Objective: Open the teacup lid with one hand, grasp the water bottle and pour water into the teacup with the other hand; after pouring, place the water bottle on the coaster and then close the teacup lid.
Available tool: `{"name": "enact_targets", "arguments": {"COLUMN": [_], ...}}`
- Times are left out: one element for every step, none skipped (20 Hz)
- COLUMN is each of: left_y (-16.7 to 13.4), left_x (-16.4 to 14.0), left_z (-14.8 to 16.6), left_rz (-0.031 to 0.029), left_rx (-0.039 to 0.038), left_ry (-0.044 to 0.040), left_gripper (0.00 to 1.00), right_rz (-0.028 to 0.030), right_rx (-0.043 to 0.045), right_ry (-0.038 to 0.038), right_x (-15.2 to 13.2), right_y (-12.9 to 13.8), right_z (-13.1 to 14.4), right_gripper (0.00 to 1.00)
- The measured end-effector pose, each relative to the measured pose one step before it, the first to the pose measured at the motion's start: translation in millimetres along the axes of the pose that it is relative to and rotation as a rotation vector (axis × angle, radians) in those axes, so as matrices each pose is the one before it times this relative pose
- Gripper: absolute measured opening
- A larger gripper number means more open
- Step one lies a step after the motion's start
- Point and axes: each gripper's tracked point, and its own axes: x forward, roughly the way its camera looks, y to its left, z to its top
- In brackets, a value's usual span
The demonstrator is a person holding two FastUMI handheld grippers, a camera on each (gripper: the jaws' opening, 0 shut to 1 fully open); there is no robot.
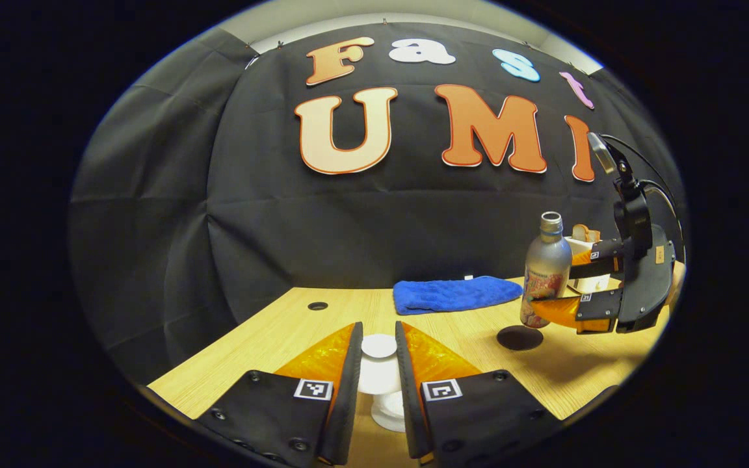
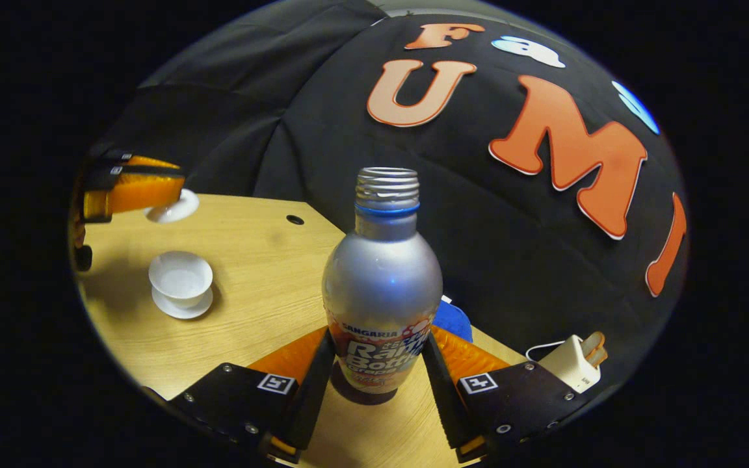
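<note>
Bottle [image 2: 382, 292], teacup [image 2: 180, 276], lid [image 2: 173, 207] (one each); two grippers

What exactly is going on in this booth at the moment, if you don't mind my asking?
A person works two handheld claws. The left claw holds the small white teacup lid lifted clear of the open white teacup on its saucer. The right claw grips the uncapped silver metal water bottle, upright beside the round dark coaster on the wooden table. Pouring has not begun.

The left gripper [image 1: 378, 364] is raised above the light wooden table [image 1: 270, 338], jaws nearly closed; the right gripper [image 2: 378, 370] is likewise lifted, jaws wider.
</note>
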Motion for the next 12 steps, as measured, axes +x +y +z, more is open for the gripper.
{"name": "enact_targets", "arguments": {"left_y": [-2.63, -2.25, -2.34, -1.64, -0.81, -1.24, -2.74, -2.15, -1.05, -1.48, -2.71, -1.08], "left_x": [0.87, 1.3, -0.22, 0.84, 1.09, 1.45, 0.82, 1.37, 0.73, 2.55, 0.51, 1.13], "left_z": [-3.53, -2.08, -1.66, -1.62, -3.55, -2.2, -3.19, -2.01, -1.72, -3.16, -2.79, -2.91], "left_rz": [-0.00497, -0.00558, -0.00342, -0.00276, 0.00055, -0.00024, -0.00328, -0.00477, -0.00226, -0.00391, -0.00192, -0.00128], "left_rx": [-0.00269, -0.0052, -0.00534, -0.00425, -0.00151, 0.00067, -0.00131, -0.00293, -0.00355, -0.0019, -0.00029, 0.00102], "left_ry": [0.0064, 0.00441, 0.00378, 0.00295, 0.0063, 0.00705, 0.00603, 0.00623, 0.00495, 0.00878, 0.00681, 0.00637], "left_gripper": [0.36, 0.36, 0.36, 0.36, 0.36, 0.36, 0.36, 0.36, 0.36, 0.36, 0.39, 0.36], "right_rz": [-0.00644, -0.00712, -0.00725, -0.00204, -0.00518, 0.00615, 0.00411, 0.0075, 0.00392, 0.00231, 0.00067, 0.00306], "right_rx": [0.0258, 0.02299, 0.02754, 0.03021, 0.03777, 0.04592, 0.04675, 0.0435, 0.03728, 0.02569, 0.01858, 0.01697], "right_ry": [0.00246, 0.0046, 0.00782, 0.01052, 0.01132, 0.02022, 0.02316, 0.0214, 0.01703, 0.01614, 0.01271, -0.01104], "right_x": [1.53, 2.06, 4.85, 5.7, 5.18, 4.13, 5.39, 3.87, 6.4, 3.01, 5.96, -1.37], "right_y": [-1.6, -1.92, -1.7, -1.47, -4.89, -1.98, -1.96, -0.49, -0.67, -0.68, -0.36, -1.23], "right_z": [-3.73, -3.92, -4.05, -5.87, -6.81, -7.36, -9.93, -7.82, -3.33, -4.04, -5.08, 2.85], "right_gripper": [0.77, 0.77, 0.77, 0.77, 0.77, 0.77, 0.77, 0.77, 0.77, 0.74, 0.77, 0.77]}}
